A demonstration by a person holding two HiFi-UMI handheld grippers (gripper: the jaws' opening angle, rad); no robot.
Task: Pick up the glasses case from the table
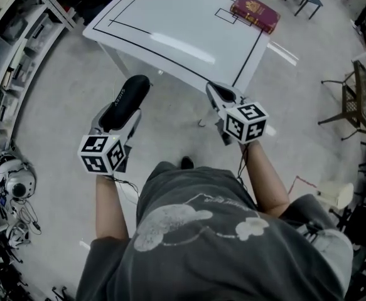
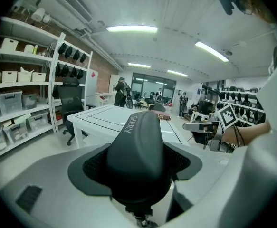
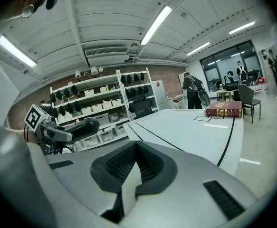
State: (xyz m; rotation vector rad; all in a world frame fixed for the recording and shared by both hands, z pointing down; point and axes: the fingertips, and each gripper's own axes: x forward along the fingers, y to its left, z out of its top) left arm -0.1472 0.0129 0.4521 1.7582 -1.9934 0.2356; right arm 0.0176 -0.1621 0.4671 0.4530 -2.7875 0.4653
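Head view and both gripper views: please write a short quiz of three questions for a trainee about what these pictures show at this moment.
1. True or false: the glasses case lies on the white table.
2. What lies at the far corner of the table? A: a red book; B: a mug; C: a pair of scissors.
3. Fill in: the jaws of the right gripper are ____, with nothing between them.

Key
1. False. The left gripper holds the case in its jaws, in the air and off the table.
2. A.
3. Shut.
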